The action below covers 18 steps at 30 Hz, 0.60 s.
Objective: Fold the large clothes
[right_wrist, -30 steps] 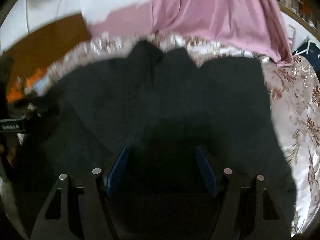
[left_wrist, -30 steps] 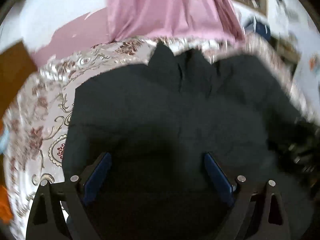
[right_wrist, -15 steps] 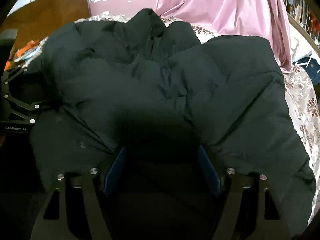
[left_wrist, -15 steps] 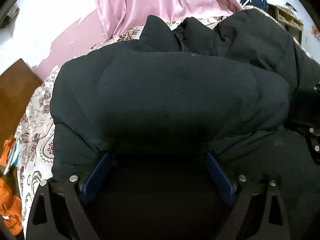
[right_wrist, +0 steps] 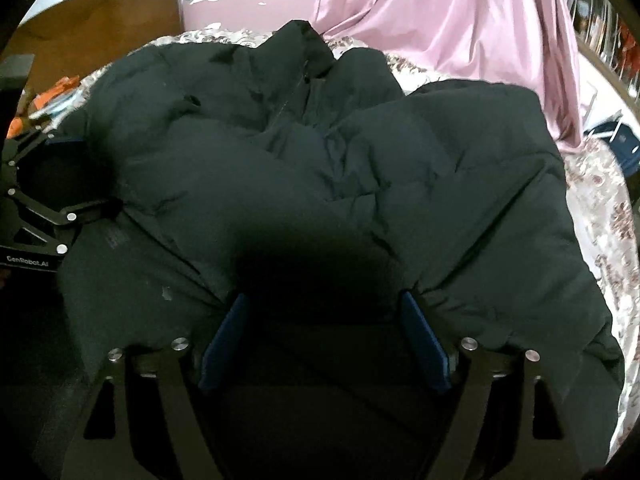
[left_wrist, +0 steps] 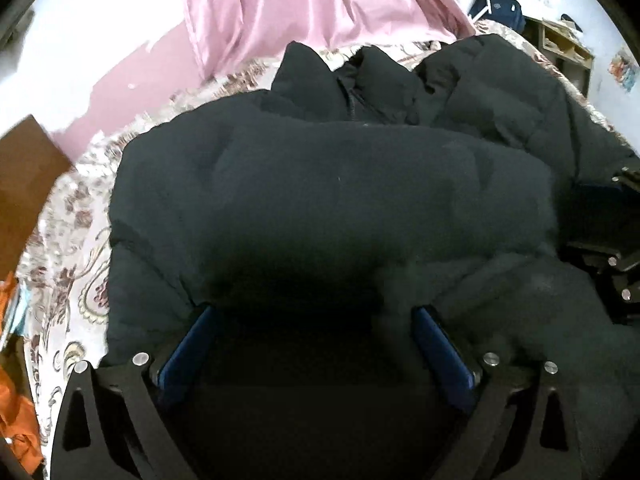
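Observation:
A large black puffer jacket (left_wrist: 328, 200) lies on a floral bedspread (left_wrist: 68, 248), collar at the far side; it also fills the right wrist view (right_wrist: 400, 184). My left gripper (left_wrist: 312, 316) has its blue fingers (left_wrist: 188, 352) wide apart with bunched jacket fabric between them. My right gripper (right_wrist: 320, 300) also has its fingers (right_wrist: 424, 344) wide apart with the jacket's hem bunched between them. Each gripper shows at the edge of the other's view: the right one (left_wrist: 612, 216) and the left one (right_wrist: 36, 200).
A pink curtain (left_wrist: 304, 4) hangs behind the bed. A brown wooden panel (right_wrist: 96, 20) stands at the far left. Orange cloth (left_wrist: 16, 420) lies beside the bed at the left. Shelves (left_wrist: 560, 48) stand at the far right.
Both grippers have come down onto the jacket's near edge and pushed it toward the collar; the jacket now bulges up in folds and fills both views.

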Tool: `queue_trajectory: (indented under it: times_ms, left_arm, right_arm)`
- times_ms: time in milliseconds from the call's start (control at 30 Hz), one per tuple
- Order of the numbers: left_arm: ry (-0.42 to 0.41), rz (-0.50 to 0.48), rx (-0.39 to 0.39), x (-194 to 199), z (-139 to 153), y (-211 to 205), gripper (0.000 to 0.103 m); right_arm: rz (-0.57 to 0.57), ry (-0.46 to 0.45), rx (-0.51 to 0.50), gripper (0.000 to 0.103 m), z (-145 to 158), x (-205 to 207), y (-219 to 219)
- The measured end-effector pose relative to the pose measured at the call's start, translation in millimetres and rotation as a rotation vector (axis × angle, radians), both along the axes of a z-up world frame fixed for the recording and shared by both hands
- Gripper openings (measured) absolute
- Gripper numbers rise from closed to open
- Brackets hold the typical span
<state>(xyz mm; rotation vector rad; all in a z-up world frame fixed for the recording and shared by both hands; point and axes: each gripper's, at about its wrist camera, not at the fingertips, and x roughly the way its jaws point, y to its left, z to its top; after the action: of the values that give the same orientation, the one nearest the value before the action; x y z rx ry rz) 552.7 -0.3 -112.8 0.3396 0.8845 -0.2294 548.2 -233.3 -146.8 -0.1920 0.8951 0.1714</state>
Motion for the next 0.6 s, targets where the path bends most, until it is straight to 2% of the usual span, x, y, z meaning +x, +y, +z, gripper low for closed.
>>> queue_trajectory:
  times_ms: [133,400,600]
  left_arm:
    - [0.017,0.024,-0.008,-34,41,12,0.1]
    - [-0.008,0.062,-0.121,-102,147,26,0.101]
    - [-0.036,0.102,-0.188,-97,204,34,0.101]
  right_arm:
    - [-0.014,0.04,0.096,0.078,24,-23,-19]
    - [-0.047,-0.02,0.183,0.083,120,-103,-58]
    - [-0.059,-0.017,0.227,0.086,186,-114,-73]
